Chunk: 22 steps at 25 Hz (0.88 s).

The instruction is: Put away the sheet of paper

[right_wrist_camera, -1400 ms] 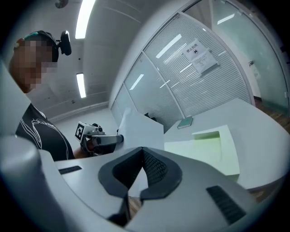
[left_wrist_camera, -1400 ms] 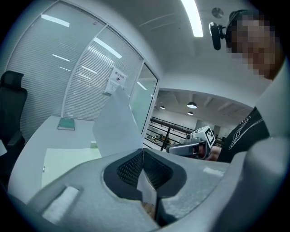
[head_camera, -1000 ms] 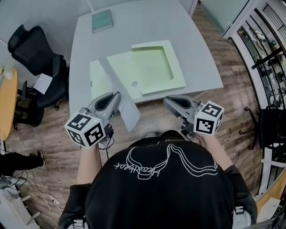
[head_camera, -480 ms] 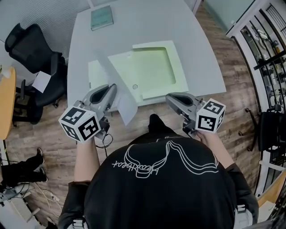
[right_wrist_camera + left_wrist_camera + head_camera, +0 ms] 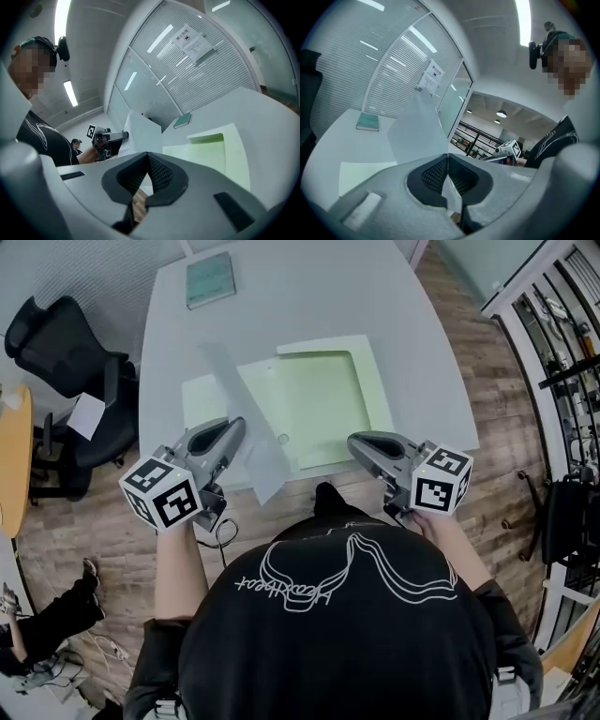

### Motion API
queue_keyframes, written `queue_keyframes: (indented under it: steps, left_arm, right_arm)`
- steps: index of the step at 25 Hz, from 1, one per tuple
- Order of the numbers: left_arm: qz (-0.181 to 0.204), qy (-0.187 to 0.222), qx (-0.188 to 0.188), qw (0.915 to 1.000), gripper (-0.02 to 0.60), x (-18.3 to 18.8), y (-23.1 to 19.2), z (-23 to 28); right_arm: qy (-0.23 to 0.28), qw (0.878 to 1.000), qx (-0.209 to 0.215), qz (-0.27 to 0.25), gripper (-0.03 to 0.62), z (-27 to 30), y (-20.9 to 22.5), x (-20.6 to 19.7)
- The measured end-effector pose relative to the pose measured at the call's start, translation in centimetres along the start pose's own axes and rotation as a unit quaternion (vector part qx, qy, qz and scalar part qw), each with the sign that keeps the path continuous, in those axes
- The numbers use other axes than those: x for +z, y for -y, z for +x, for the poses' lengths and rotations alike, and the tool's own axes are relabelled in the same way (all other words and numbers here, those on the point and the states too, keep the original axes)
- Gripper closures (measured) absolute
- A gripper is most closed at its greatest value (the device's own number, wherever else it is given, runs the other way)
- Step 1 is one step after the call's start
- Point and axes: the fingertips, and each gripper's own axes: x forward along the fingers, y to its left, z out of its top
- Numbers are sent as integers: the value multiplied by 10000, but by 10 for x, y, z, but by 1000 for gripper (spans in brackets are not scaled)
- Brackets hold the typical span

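A thin white sheet of paper [image 5: 259,461] stands on edge over the table's near side, and my left gripper [image 5: 239,426] is shut on its lower part. In the left gripper view the sheet [image 5: 417,129] rises out of the closed jaws of that gripper [image 5: 447,158]. A pale green folder [image 5: 323,395] lies open on the grey table [image 5: 281,296], just beyond the sheet. My right gripper [image 5: 354,439] hovers at the folder's near right corner, shut with nothing between its pads. The right gripper view shows this gripper [image 5: 148,158], the folder [image 5: 206,152] and the sheet [image 5: 140,133].
A teal book [image 5: 209,279] lies at the table's far left. A black office chair [image 5: 66,343] stands left of the table, beside a round wooden table [image 5: 9,456]. Another person [image 5: 47,615] is low on the floor at left. A metal railing [image 5: 562,352] runs along the right.
Both grippers have moved forward toward the table, and the table edge now lies nearer to them. The left gripper still holds the sheet.
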Motion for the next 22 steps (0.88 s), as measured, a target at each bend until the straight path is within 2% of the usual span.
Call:
queue_keyframes:
  steps: [5,11,17,22]
  left_arm:
    - [-493,103,-262,9984,571,11,-11,14]
    - [-705,-242,-287,9968,571,-1,-44,26]
    - [-786,-852,51,9932,571,-32,-90,35]
    - [-1255,-913,162,9878,571,-55,-111,38]
  right_arm:
    - [-15,9999,-7,151,585,6,22,9]
    - [-101,9995,-23,298,585,17,40,16]
    - [-299,9987,-67,410,585,23,58,13]
    - [-336,9983,-37,477,585,23,62,7]
